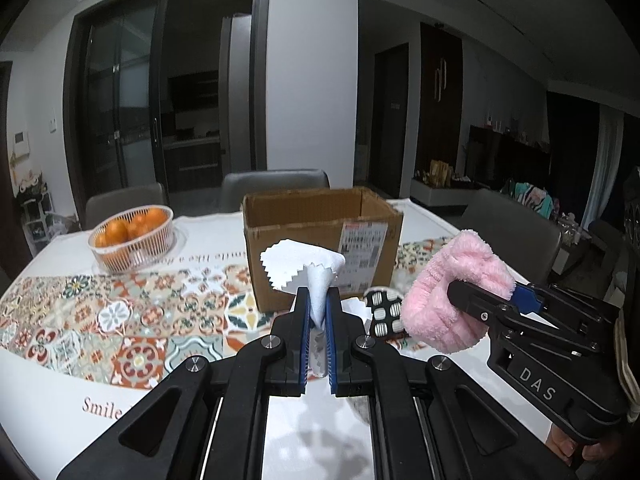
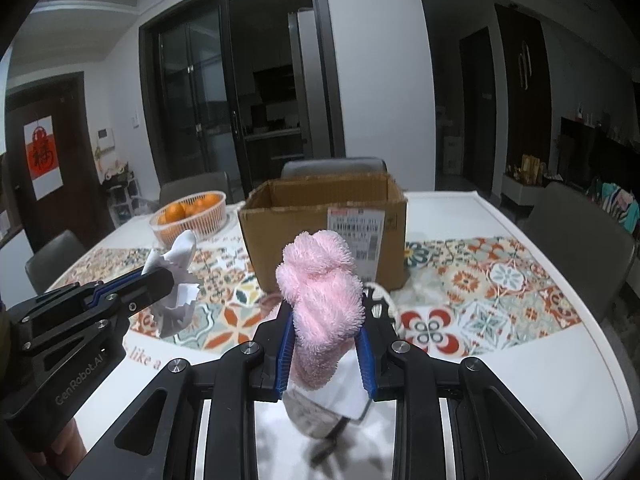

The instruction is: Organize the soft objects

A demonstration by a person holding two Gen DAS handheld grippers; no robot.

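While the left hand-held gripper (image 1: 318,312) pinches a white zigzag-edged cloth (image 1: 304,266) and the right hand-held gripper (image 2: 326,356) clamps a pink fluffy cloth (image 2: 320,284), both are held above the bench (image 2: 500,220). Beyond them the cardboard box (image 1: 320,240) stands open; nothing has visibly gone in yet, so both drops remain.

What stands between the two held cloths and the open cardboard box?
Nothing visible. The left gripper holds the white cloth and the right gripper the pink fluffy cloth, both raised before the cardboard box. Its top is open. The basket of oranges sits off to the box's left.
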